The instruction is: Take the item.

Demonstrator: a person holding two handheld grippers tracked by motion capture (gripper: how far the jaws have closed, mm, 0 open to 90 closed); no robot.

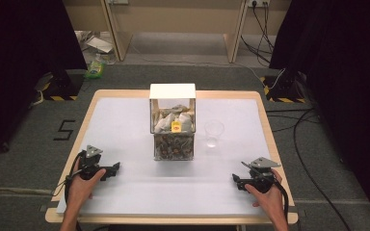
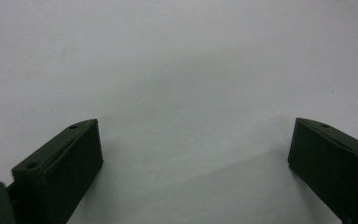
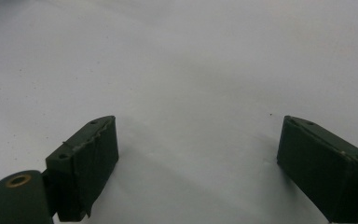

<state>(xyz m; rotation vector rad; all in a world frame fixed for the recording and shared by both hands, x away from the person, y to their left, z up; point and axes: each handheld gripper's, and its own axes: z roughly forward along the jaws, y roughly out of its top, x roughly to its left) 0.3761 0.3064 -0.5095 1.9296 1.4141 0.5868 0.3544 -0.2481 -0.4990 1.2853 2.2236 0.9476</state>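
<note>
White table [image 1: 125, 120], one clear box [image 1: 172, 122], one cup [image 1: 214, 133], left claw [image 1: 117, 167], right claw [image 1: 234, 179], both agape, empty.

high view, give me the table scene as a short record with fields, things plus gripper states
surface: white sheet on a wooden table
centre: clear box with a white lid, holding pale packets over darker ones
beside box: clear plastic cup, upright, to its right, apart from it
left gripper: open, near the front-left, nothing between its jaws
right gripper: open, near the front-right, nothing between its jaws
</note>
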